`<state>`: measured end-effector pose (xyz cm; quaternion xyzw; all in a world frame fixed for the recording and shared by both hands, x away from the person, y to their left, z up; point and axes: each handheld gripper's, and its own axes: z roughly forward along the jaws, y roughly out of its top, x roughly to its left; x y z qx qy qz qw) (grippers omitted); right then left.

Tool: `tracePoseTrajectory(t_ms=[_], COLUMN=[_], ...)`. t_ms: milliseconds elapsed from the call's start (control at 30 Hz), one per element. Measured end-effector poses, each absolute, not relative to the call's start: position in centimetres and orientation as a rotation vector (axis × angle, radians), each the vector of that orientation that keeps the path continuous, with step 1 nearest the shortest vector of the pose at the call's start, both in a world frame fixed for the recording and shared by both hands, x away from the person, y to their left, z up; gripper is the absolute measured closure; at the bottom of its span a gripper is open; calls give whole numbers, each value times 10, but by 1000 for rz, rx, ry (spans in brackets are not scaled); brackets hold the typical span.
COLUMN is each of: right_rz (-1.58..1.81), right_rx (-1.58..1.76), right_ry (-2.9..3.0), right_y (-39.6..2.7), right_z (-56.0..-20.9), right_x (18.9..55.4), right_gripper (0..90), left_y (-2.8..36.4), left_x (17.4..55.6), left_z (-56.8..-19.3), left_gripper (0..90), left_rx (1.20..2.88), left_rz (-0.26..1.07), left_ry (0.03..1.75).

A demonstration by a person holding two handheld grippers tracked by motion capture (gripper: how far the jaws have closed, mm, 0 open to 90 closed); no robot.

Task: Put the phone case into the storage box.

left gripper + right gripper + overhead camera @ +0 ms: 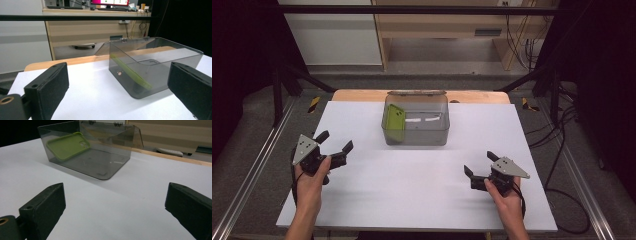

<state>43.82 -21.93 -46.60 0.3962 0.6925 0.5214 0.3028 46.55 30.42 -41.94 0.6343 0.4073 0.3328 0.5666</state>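
Note:
A smoky transparent box (pixel 416 135) stands at the back middle of the white table, its hinged lid (pixel 417 92) swung open behind it. A green phone case (pixel 394 122) leans tilted against the box's left inner wall; it also appears edge-on as the green case (pixel 130 73) and face-on as the green case (pixel 68 145). My left gripper (pixel 334 142) rests at the table's left, open and holding nothing, some way left and nearer than the box (pixel 155 67). My right gripper (pixel 479 163) sits at the front right, open and bare, well short of the box (pixel 87 152).
The white table top (pixel 412 185) lies on a wooden board (pixel 357 95) that shows at its far edge. Black frame bars (pixel 412 9) cross above the back. Cables (pixel 562 140) hang on the floor at the right. A wooden cabinet (pixel 447 30) stands behind.

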Motion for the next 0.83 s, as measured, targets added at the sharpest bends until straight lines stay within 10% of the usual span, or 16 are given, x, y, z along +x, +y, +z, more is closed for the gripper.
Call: tracePoseTrajectory(t_ms=[833], right_rz=[1322], right_rx=[1027], right_ry=[1747], right_y=[-259], right_z=[-467], right_x=[443], right_gripper=[54], left_y=[302], left_x=[433], left_z=[-454], left_gripper=[34], left_rx=[1492], left_rz=[743], left_ry=[838])
